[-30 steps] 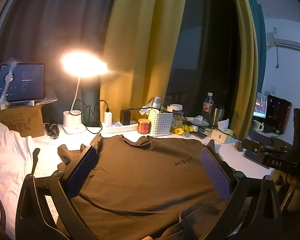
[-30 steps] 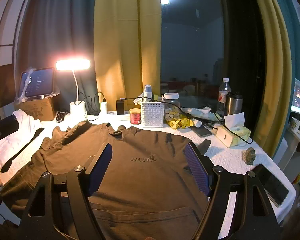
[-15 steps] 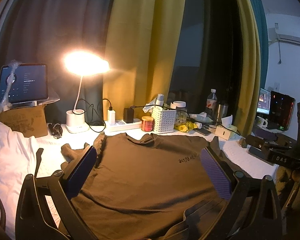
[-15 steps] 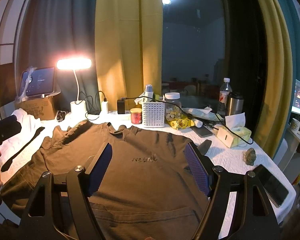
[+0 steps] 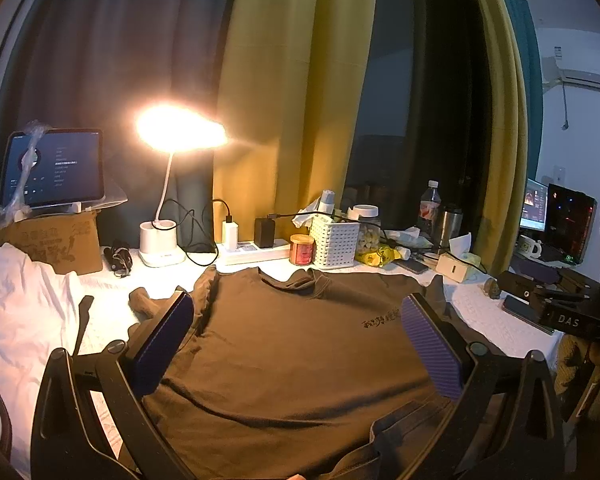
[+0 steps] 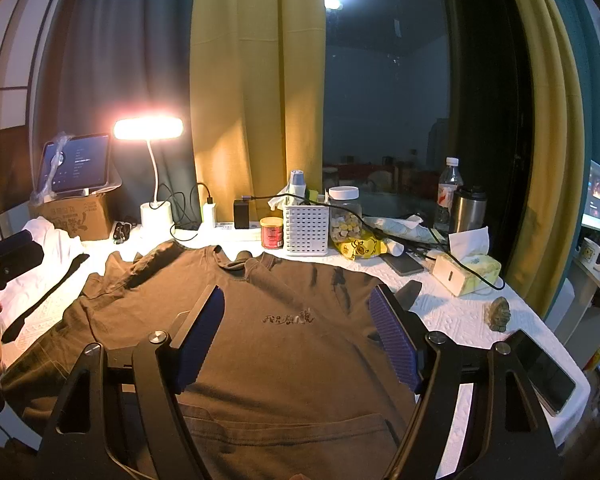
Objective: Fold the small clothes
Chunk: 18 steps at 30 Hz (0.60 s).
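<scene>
A brown T-shirt (image 6: 284, 344) with dark chest lettering is shown on a white textured tablecloth (image 6: 452, 312) — purple ribbed pads (image 6: 392, 340) are seen, backed by mustard-yellow curtains (image 6: 256, 92).

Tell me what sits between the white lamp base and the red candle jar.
In the right wrist view, a white power strip with two chargers lies between the lamp base and the red candle jar.

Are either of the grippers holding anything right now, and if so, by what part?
Nothing is held. The left gripper and right gripper both hang open above the brown shirt, which lies flat on the table, with no cloth between their fingers.
</scene>
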Available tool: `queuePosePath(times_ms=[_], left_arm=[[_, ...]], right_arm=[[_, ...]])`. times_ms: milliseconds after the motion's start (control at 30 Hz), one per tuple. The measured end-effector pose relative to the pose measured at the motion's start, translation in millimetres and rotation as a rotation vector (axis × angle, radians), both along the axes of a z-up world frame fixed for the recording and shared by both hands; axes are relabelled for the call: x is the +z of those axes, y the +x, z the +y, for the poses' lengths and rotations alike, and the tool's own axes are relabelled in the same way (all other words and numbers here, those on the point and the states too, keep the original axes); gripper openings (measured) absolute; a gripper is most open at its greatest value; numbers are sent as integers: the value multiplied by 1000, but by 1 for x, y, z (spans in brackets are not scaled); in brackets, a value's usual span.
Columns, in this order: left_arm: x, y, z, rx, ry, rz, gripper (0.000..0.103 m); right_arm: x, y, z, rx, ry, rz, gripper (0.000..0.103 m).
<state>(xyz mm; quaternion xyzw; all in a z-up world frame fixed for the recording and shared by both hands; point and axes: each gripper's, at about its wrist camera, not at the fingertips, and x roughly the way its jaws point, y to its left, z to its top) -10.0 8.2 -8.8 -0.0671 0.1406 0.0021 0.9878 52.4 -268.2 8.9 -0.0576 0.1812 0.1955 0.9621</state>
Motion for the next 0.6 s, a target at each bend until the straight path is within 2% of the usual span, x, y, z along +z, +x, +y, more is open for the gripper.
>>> queuePosePath(times_ms=[600], left_arm=[[0, -4, 1, 5, -16, -2, 102]], right_arm=[[0, 0, 0, 0, -1, -2, 78]])
